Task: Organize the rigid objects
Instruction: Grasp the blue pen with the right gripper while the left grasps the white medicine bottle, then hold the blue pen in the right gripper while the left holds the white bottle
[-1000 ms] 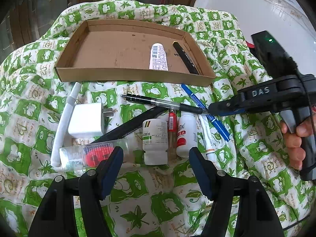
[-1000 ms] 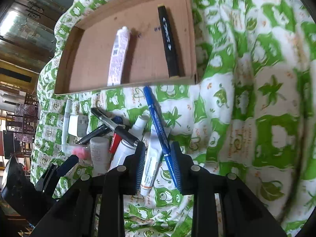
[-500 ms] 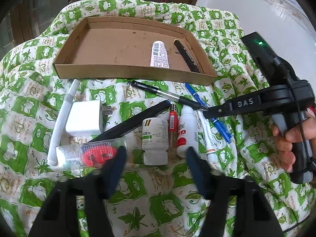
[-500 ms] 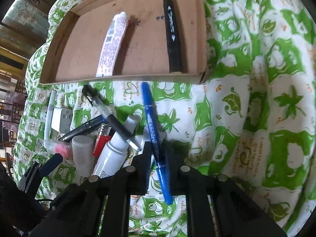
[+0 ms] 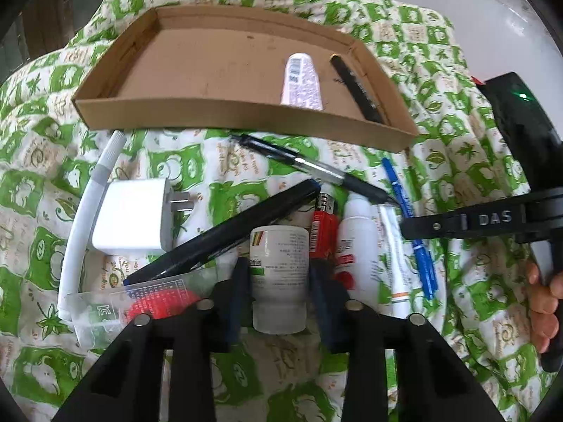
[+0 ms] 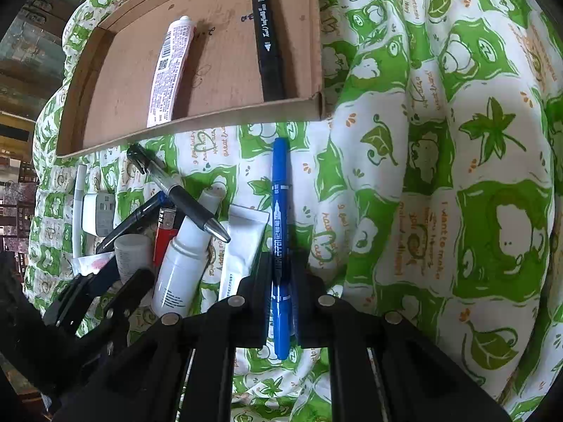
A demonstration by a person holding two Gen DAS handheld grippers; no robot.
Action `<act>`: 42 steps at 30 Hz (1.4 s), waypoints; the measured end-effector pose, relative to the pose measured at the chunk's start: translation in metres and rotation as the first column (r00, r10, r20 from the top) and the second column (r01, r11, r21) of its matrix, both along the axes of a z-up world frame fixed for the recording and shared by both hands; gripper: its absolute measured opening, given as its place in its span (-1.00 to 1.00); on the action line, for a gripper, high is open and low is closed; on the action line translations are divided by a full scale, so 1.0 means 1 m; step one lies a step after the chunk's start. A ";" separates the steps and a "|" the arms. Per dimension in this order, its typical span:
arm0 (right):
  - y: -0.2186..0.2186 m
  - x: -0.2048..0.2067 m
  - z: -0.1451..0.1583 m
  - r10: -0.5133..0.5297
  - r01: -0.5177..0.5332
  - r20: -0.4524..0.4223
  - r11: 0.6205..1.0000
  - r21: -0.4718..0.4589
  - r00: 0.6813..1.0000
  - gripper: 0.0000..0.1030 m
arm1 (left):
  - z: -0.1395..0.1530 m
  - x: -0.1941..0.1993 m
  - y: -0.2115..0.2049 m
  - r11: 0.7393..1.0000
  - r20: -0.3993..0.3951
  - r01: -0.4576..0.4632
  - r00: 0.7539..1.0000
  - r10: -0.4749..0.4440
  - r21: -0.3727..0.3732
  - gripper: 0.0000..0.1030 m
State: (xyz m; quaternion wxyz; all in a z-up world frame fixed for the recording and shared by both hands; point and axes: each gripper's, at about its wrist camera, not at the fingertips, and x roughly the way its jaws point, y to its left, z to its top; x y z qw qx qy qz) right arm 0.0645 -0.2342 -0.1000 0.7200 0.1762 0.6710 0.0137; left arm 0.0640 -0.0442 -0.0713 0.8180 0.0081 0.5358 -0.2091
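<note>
**Both grippers at the pile below the tray**

Left wrist view: the left hand-held gripper (image 5: 279,281) is closing its jaws around a white pill bottle (image 5: 279,274), which lies between them on the green-patterned cloth (image 5: 52,193). Beyond it sits the cardboard tray (image 5: 211,112).

Right wrist view: the right hand-held gripper (image 6: 279,274) is clamped on a blue marker (image 6: 279,211), which points towards the tray's near corner.

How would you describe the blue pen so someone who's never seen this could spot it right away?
Find the cardboard tray on the green-and-white quilt. Just in front of its right corner a pile of pens and bottles begins, and the blue pen lies at the pile's right edge, clamped in the right gripper. It is the only all-blue thing there.
</note>
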 end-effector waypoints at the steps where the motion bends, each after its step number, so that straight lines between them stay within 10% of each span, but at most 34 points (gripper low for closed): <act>1: 0.000 0.000 -0.001 -0.002 0.002 -0.002 1.000 0.004 1.000 -0.81 | -0.001 0.000 0.002 1.000 -0.004 -0.006 1.000 0.006 -0.010 -0.32; 42: -0.010 0.001 0.022 -0.035 0.030 0.068 0.997 0.073 0.997 -0.81 | 0.021 -0.020 0.015 0.998 0.056 -0.033 0.998 0.036 -0.049 -0.32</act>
